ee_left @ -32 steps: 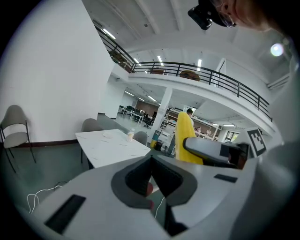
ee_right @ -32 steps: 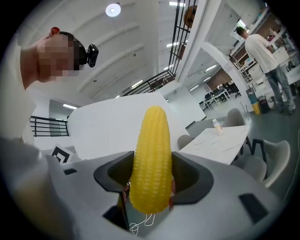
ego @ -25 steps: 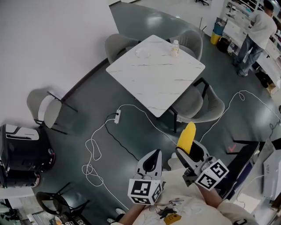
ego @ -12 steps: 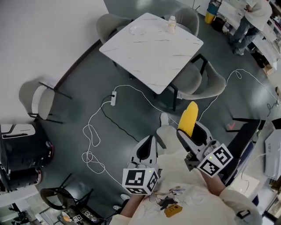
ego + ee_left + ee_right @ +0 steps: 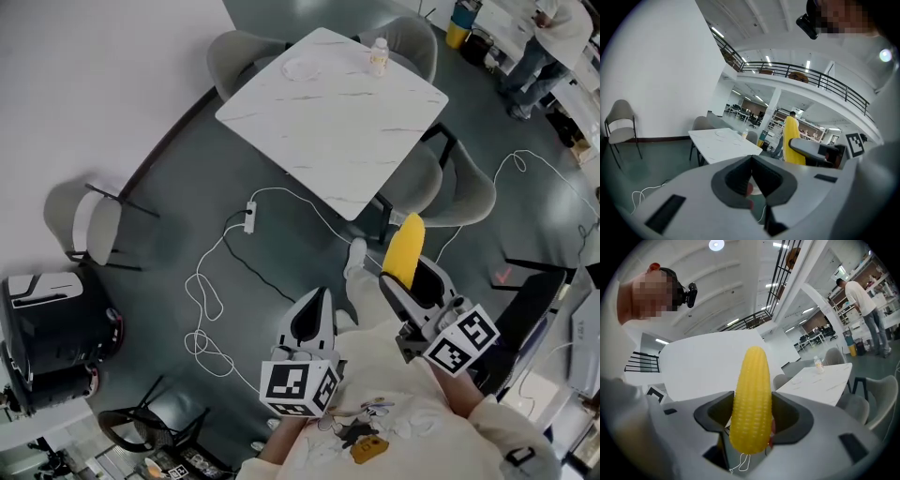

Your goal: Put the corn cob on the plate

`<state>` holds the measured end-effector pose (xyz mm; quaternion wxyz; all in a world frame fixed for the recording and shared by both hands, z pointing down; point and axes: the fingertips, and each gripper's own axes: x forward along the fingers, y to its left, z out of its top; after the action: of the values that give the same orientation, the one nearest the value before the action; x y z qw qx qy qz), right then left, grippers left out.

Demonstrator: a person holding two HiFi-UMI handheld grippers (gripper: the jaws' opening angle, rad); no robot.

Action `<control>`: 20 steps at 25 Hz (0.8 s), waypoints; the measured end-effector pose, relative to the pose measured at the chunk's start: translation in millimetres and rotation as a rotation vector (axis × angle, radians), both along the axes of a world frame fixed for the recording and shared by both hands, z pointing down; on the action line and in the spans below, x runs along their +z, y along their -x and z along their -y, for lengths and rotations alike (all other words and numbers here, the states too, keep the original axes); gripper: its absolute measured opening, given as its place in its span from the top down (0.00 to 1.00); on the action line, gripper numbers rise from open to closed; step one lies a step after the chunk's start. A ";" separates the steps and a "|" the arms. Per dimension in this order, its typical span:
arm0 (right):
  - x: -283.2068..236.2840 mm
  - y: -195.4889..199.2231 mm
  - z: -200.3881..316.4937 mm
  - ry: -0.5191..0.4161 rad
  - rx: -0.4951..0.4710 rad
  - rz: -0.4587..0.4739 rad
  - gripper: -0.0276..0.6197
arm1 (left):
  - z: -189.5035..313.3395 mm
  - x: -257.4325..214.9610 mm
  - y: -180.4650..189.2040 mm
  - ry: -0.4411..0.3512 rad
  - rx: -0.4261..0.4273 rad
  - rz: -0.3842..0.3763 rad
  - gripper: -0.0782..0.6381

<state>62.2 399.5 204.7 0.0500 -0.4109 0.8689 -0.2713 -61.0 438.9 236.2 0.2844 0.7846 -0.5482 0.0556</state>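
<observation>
A yellow corn cob (image 5: 404,250) stands upright in my right gripper (image 5: 410,281), which is shut on its lower half; the right gripper view shows the corn cob (image 5: 751,399) filling the gap between the jaws. My left gripper (image 5: 314,323) hangs beside it, shut with nothing in it, its jaws meeting in the left gripper view (image 5: 751,161). Both are held close to the person's body, well above the floor. Far ahead a clear plate (image 5: 302,67) lies near the back of the white marble table (image 5: 333,122), with a small bottle (image 5: 378,56) to its right.
Grey chairs (image 5: 464,192) ring the table, and another chair (image 5: 94,230) stands by the left wall. White and black cables with a power strip (image 5: 249,217) trail over the dark floor. A black machine (image 5: 52,323) stands at left. A person (image 5: 548,33) stands at far right.
The view has shifted as the person walks, and a shoe now shows on the floor ahead. Both grippers keep their pose; the corn cob stays held.
</observation>
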 end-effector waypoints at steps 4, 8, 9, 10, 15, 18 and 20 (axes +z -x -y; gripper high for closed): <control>4.7 -0.4 49.9 0.008 0.002 0.014 0.57 | 49.2 3.6 -4.0 0.013 0.014 0.009 0.88; 6.0 -6.6 105.2 0.019 -0.011 0.019 0.57 | 106.0 -1.3 -9.0 0.006 0.017 0.024 0.88; 5.0 -8.5 119.2 0.013 -0.014 0.014 0.57 | 120.7 -1.8 -9.7 0.005 0.017 0.027 0.88; 4.1 -10.2 132.7 0.009 -0.017 0.010 0.57 | 135.4 -1.9 -10.6 0.007 0.016 0.030 0.88; 2.3 -25.4 187.3 0.008 -0.023 0.010 0.57 | 197.1 -5.5 -27.6 0.015 0.027 0.035 0.88; 4.4 -36.9 213.8 0.016 -0.003 0.029 0.57 | 228.3 -8.5 -41.6 0.016 0.057 0.052 0.88; 7.2 -45.2 228.7 0.020 0.013 0.043 0.57 | 247.2 -9.1 -49.3 0.014 0.080 0.073 0.88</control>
<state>107.4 170.8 211.9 0.0662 -0.4112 0.8622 -0.2882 -11.7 191.7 227.0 0.2674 0.8013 -0.5258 0.0993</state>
